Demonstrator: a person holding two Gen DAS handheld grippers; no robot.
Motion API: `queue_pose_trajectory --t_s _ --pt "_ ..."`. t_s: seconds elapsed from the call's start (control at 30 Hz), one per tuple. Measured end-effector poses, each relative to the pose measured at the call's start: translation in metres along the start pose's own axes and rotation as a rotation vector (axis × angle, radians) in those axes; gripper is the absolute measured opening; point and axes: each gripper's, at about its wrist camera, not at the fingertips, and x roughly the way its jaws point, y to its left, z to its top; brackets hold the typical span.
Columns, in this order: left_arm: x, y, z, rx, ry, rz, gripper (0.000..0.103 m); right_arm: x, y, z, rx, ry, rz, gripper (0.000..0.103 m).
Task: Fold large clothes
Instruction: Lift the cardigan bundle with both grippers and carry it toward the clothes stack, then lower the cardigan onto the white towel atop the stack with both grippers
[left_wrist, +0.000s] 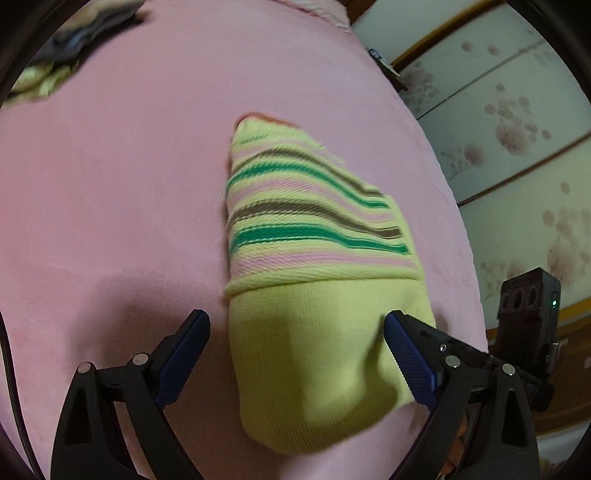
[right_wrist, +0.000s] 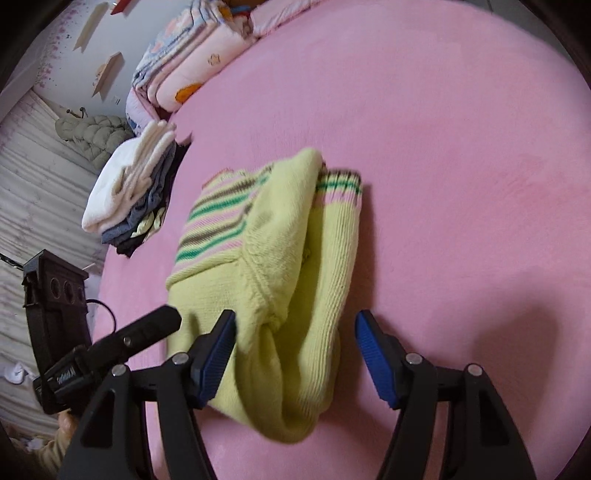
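sweater (left_wrist: 317, 280) folded on pink bed (left_wrist: 110, 206), both tongs spread.

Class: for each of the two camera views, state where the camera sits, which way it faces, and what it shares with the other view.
Left wrist: rides the left tongs, facing forward and down at the folded yellow striped sweater; its open jaws show.
Right wrist: rides the right tongs, facing the sweater's sleeve side and a clothes stack; its open jaws show.
Shared: the sweater, the pink bed cover, and each other's tongs.

Black linkage arms, ribbed blue jaws, silver rivets
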Motion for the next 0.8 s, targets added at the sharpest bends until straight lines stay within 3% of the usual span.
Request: queue_pose_trajectory --t_s 0.1,0.2,0.37,0.4,0.47,0.5,0.67,0.8 --pt "0.011 0.009 0.000 -0.037 0.012 -0.035 0.095 0.013 -0.008 0.004 0.023 0.035 0.070 0.066" --pt "0.020 0.014 -0.001 -0.055 0.011 -0.066 0.095 0.023 -0.017 0.007 0.054 0.066 0.127 0.073" --pt "0.029 0.014 -0.002 -0.043 0.002 -0.080 0.091 0.032 -0.025 0.010 0.075 0.097 0.201 0.073" --pt "0.030 0.012 -0.003 -0.035 0.002 -0.084 0.076 0.031 -0.025 0.010 0.076 0.096 0.208 0.066" --pt "0.031 0.004 -0.003 -0.024 0.008 -0.072 0.071 0.032 -0.024 0.009 0.077 0.111 0.241 0.050" --pt "0.029 0.000 -0.003 -0.014 0.006 -0.065 0.066 0.031 -0.022 0.009 0.080 0.111 0.240 0.046" --pt "0.007 -0.017 0.001 -0.021 0.021 -0.038 0.060 0.014 -0.001 0.012 0.066 0.111 0.194 0.039" --pt "-0.039 -0.045 0.005 -0.002 0.034 0.007 0.060 -0.013 0.029 0.014 0.042 0.139 0.177 0.037"
